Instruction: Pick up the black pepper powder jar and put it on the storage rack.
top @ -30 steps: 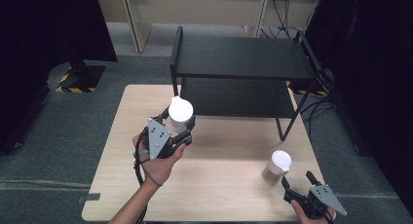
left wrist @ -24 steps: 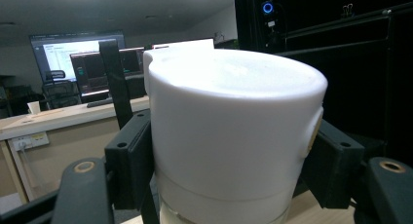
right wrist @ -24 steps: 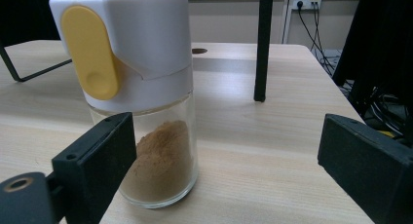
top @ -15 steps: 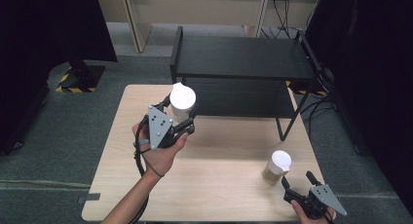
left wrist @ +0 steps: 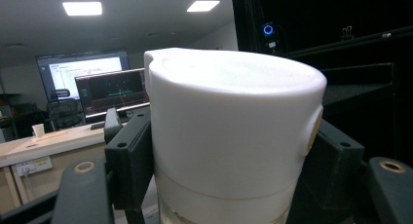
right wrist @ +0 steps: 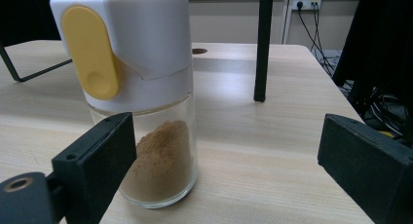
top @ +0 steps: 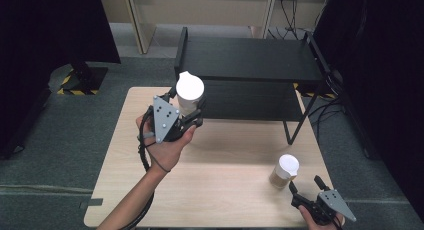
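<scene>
Partly hidden: jar [left wrist: 234,136] glass behind left hand-held gripper [top: 189,110] jaws.

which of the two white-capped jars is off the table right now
The jar in the left gripper, the held jar, clamped up in front of the black shelf. The other jar stands on the table before the open right gripper.

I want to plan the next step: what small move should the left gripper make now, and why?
Probably carry the white-capped jar forward toward the black shelf. The left gripper is shut on the jar and holds it upright above the table, just in front of the shelf. The right gripper is open beside the other jar.
</scene>
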{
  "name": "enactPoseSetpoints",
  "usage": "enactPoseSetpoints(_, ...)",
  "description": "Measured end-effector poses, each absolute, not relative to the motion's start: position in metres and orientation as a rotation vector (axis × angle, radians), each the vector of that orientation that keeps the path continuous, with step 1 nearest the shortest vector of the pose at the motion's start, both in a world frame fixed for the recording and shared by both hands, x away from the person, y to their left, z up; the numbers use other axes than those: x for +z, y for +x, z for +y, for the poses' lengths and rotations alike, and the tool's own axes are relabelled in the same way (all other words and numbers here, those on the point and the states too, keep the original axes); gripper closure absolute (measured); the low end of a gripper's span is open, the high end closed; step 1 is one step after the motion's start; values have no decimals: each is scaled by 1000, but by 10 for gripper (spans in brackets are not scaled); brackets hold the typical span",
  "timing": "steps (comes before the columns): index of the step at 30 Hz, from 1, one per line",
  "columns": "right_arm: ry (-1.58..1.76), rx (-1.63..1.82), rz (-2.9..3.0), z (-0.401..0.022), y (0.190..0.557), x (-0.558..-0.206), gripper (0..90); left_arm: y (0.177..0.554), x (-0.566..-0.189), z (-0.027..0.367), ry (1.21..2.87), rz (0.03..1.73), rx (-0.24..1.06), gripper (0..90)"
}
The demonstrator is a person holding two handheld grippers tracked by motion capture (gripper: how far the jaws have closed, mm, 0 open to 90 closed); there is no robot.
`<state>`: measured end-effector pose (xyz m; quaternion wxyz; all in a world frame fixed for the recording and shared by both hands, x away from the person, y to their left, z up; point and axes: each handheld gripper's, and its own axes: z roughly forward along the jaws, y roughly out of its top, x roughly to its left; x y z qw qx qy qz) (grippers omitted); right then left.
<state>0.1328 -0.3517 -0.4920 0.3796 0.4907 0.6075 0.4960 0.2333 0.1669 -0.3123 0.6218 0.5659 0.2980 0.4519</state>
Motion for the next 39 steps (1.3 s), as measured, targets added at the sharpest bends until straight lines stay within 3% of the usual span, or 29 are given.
enactPoseSetpoints(39, 1257, 1273, 1547, -352, 133, -492, 74, 263, -247, 144, 1249, 675, 1058, 300)
